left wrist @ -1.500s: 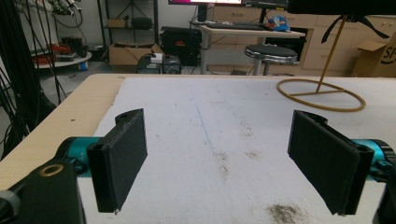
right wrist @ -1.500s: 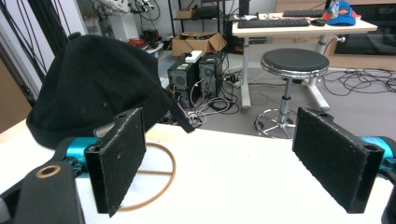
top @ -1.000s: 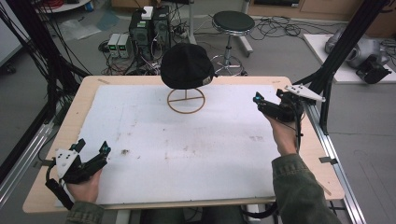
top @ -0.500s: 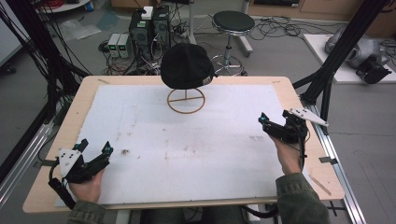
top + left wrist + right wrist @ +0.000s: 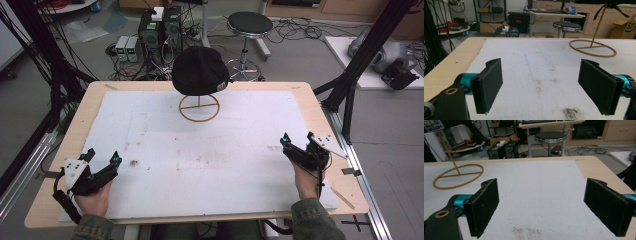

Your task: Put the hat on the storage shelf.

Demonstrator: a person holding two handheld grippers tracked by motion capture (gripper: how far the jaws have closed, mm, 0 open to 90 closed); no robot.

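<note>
While our right tool [image 5: 299, 142] has come back from the far side to the near right edge of the tabletop [image 5: 90, 107], our left tool [image 5: 102, 161] rests at the near left corner. Both have their jaws wide apart and hold nothing. The black cap [image 5: 199, 70] sits on its ring stand [image 5: 199, 108] at the far middle, well apart from both, so we judge the work finished or not begun.

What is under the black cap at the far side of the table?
The black cap sits on a thin brass-coloured stand: a slim post rising from a ring base on the white mat. The post's top, inside the cap, is covered.
</note>
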